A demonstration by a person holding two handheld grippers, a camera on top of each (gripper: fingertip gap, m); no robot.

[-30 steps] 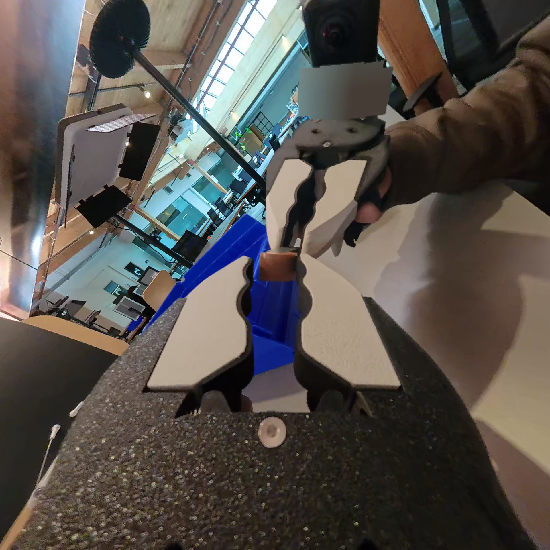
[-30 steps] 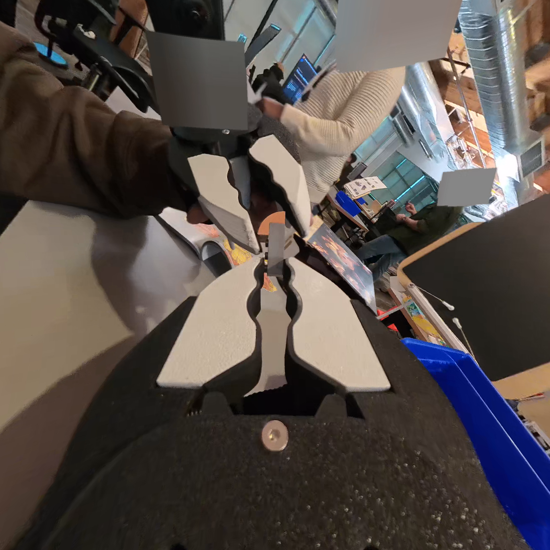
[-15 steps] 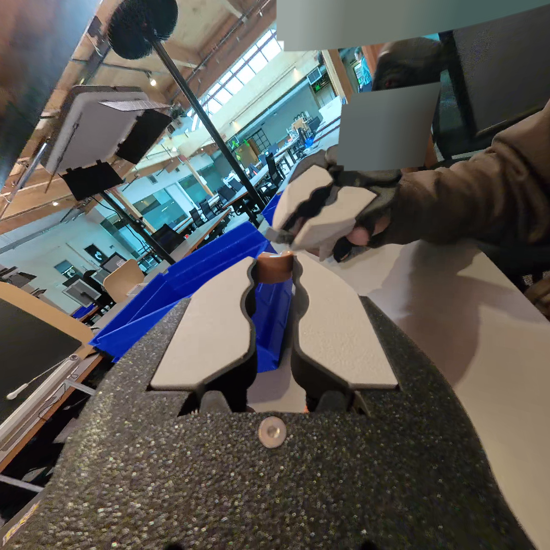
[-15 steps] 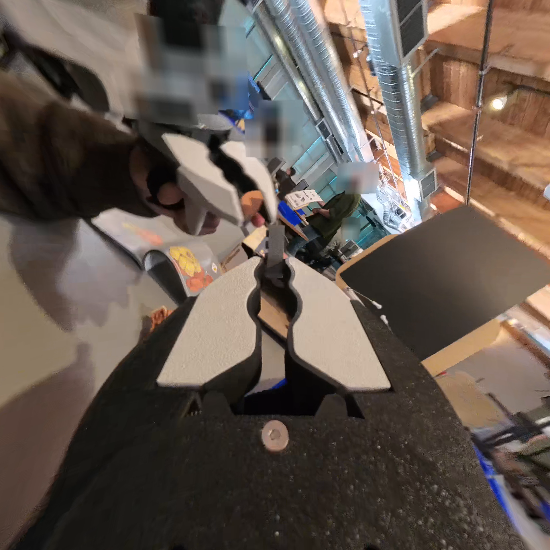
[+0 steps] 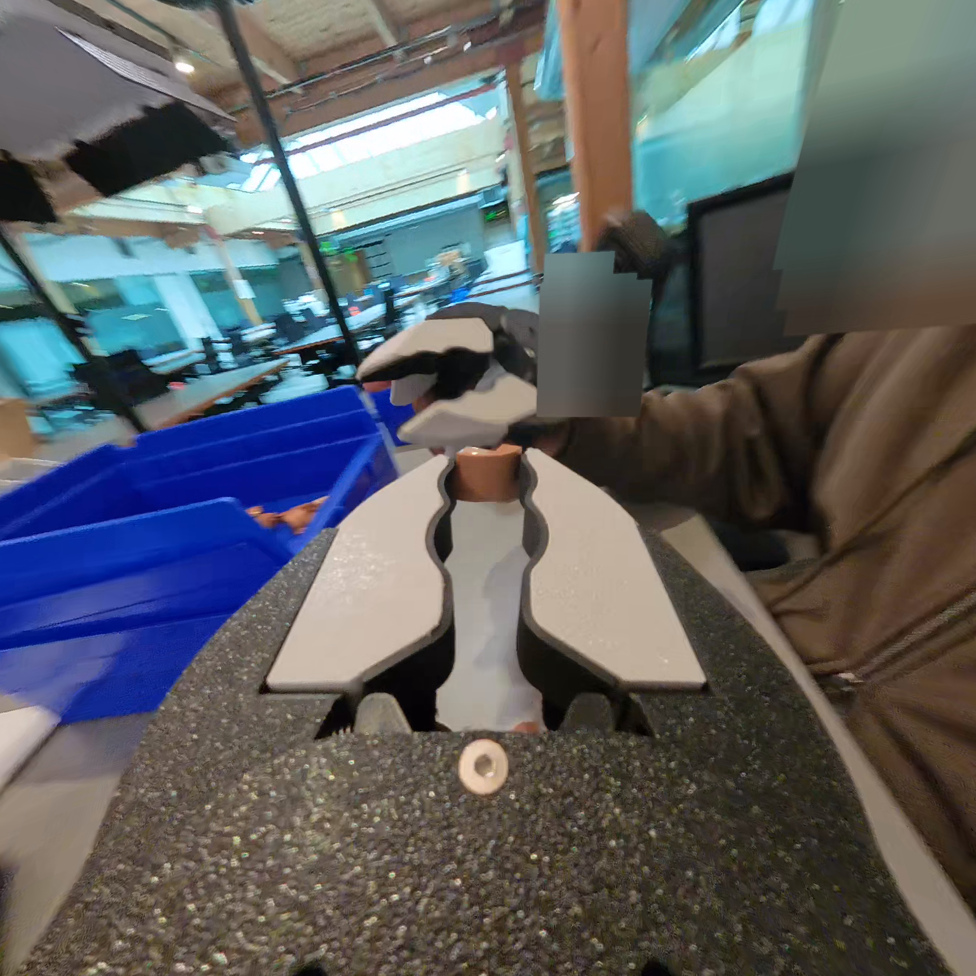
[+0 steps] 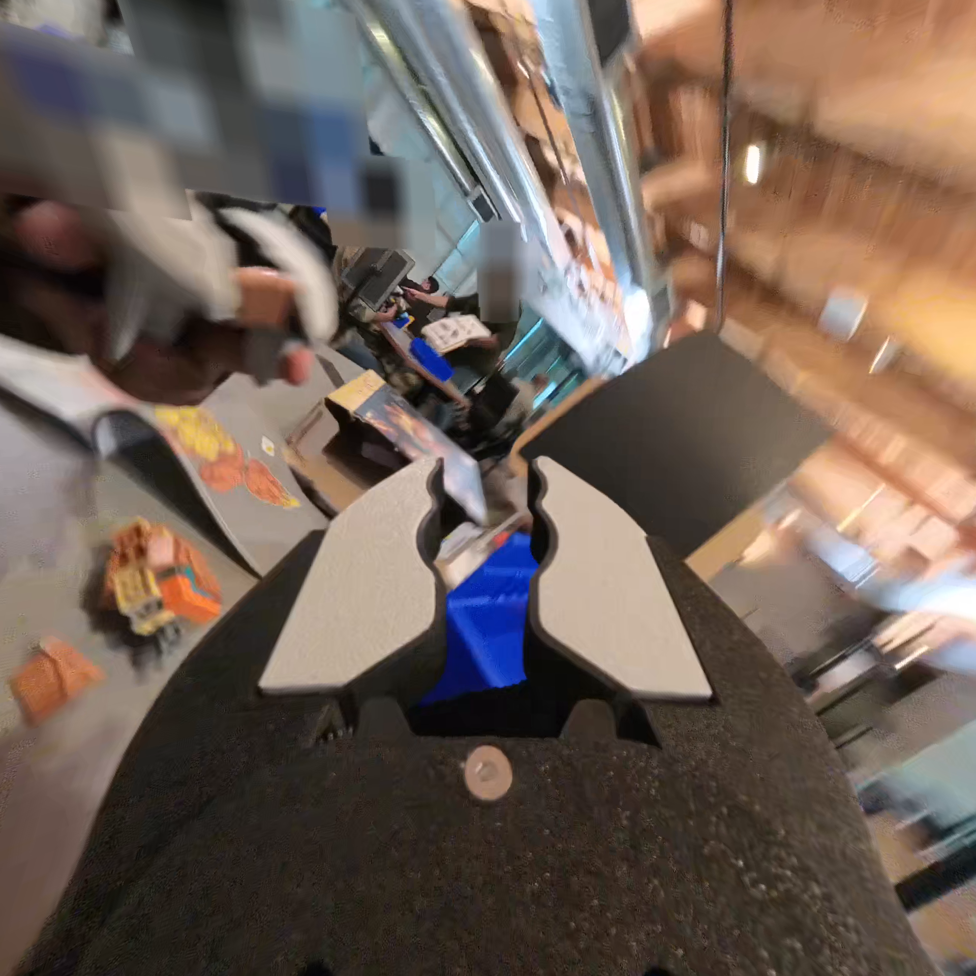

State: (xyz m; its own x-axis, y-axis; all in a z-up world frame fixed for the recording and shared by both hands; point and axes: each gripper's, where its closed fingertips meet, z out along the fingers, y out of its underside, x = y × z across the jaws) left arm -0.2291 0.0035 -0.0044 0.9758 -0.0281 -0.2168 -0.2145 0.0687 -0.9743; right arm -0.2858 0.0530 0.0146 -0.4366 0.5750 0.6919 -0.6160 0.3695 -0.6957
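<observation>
My left gripper is shut on a small brown cylindrical piece, pinched at the fingertips and held above the grey table. My right gripper is open with nothing between its fingers. In the left wrist view the right gripper hovers just beyond and above the brown piece, jaws apart. In the blurred right wrist view the left gripper is at the upper left with the brown piece in it. A grey bit shows under that piece, too blurred to identify.
Blue bins stand left of the grippers, and small brown parts lie in one. On the table lie a brick-built orange model, a loose orange piece, an open booklet and a cardboard box. A brown sleeve crosses the right. My left gripper's tips are some 15 cm from the brick-built orange model.
My right gripper has opened, no longer holds the thin grey piece it had pressed at the brown piece, and has drawn back. My left gripper swung level, still holding the brown piece.
</observation>
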